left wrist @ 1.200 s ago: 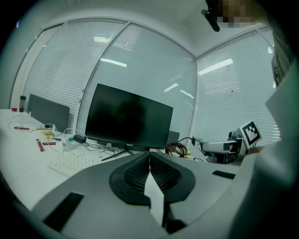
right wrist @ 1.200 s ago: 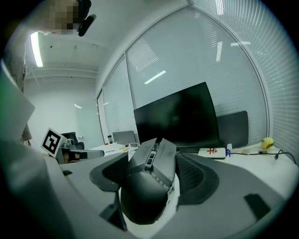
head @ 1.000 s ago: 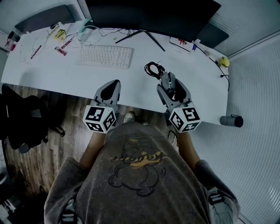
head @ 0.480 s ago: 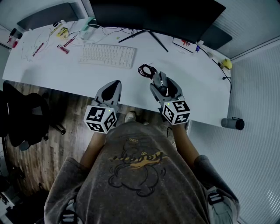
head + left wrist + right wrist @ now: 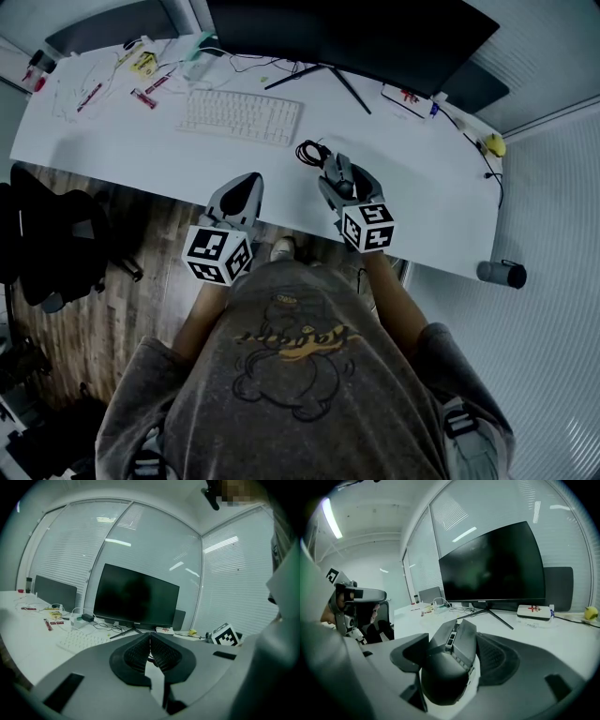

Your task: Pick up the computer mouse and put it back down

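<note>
No text is legible. A tiny logo sits on the lower edge of the monitor (image 5: 492, 564). A white box (image 5: 533, 611) right of the monitor's stand shows blurred red marks. Yellow lettering on the shirt (image 5: 295, 375) is unreadable.

A dark grey, angular mouse (image 5: 343, 180) with a scroll wheel and side buttons is gripped by its flanks in the right tongs (image 5: 454, 648), nose toward 12 o'clock. It is seen over the desk (image 5: 112, 141) near its front edge, at 4 o'clock from the keyboard (image 5: 239, 116).
</note>
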`<state>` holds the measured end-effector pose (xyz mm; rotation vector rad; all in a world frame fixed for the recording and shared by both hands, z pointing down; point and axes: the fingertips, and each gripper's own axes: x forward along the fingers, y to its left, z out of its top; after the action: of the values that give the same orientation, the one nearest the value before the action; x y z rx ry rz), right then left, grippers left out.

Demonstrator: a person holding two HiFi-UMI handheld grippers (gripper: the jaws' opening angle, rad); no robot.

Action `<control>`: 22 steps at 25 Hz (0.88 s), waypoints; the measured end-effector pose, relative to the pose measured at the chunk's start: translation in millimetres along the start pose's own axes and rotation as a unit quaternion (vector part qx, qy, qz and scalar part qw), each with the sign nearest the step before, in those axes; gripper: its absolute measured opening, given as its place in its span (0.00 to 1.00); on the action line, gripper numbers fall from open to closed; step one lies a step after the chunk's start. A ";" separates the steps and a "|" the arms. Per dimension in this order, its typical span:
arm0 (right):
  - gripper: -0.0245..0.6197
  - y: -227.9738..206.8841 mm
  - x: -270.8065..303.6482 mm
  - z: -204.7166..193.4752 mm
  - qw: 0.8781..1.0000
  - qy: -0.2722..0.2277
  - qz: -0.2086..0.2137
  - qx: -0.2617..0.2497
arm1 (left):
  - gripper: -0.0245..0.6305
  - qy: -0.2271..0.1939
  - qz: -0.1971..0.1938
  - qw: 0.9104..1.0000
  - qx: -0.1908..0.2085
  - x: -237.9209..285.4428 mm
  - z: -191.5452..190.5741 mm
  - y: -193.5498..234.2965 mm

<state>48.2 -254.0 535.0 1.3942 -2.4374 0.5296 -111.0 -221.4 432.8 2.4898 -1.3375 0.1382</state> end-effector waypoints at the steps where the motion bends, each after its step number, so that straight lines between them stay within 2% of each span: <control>1: 0.53 -1.2 3.3 -3.1 1.000 0.004 -0.001 0.000 | 0.07 0.001 0.001 1.000 -0.001 0.0 -0.4 0.5; 22: 0.53 -21.9 49.3 -68.4 0.996 0.090 -0.009 -0.013 | 0.07 0.012 0.008 1.000 -0.005 15.9 -1.7 2.9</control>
<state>47.1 -271.3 620.4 1.2967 -2.2790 0.5894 -104.4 -235.1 438.7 2.4618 -1.3451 0.1652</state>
